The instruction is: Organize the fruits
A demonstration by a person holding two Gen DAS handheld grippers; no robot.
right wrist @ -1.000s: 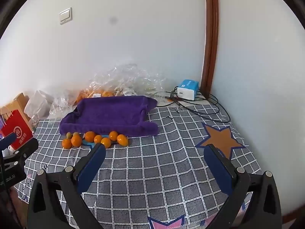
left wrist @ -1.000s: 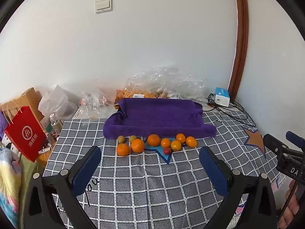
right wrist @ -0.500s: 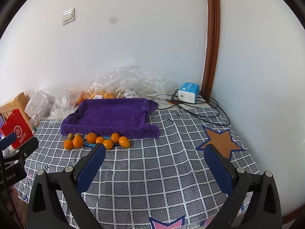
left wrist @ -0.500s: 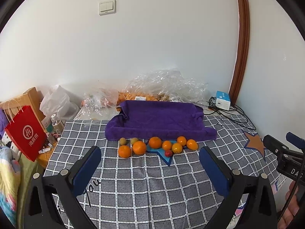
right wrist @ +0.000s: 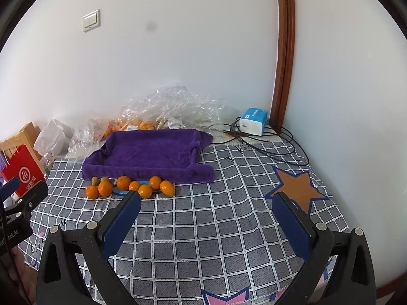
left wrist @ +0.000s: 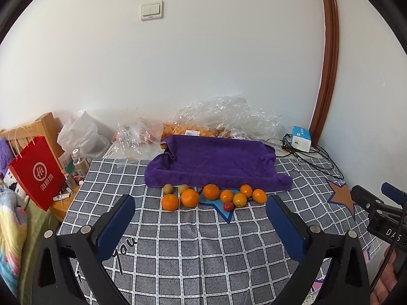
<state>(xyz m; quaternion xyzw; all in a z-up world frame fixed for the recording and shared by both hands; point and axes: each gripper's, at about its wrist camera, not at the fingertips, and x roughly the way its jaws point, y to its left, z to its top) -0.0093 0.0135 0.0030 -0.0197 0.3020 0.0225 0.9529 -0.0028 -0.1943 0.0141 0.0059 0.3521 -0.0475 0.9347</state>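
A row of fruit lies on the checked cloth in front of a purple towel-lined tray (left wrist: pixel 218 162) (right wrist: pixel 150 152): several oranges (left wrist: pixel 189 198) (right wrist: pixel 123 183), two small green-brown kiwis (left wrist: pixel 168 188) (right wrist: pixel 95 180) and one small red fruit (left wrist: pixel 228 206). My left gripper (left wrist: pixel 201 226) is open and empty, held above the cloth short of the fruit. My right gripper (right wrist: pixel 206 218) is open and empty, to the right of the fruit row. Each gripper shows at the edge of the other's view.
Crinkled clear plastic bags (left wrist: pixel 223 117) with more oranges lie behind the tray against the wall. A white and blue box (right wrist: pixel 253 121) with black cables (right wrist: pixel 274 147) sits at the back right. A red paper bag (left wrist: pixel 35 172), bottles and a white bag stand off the left edge.
Both views have tilted up slightly, so the fruit and tray sit a little lower in frame. Both grippers stay open and nothing on the table has moved.
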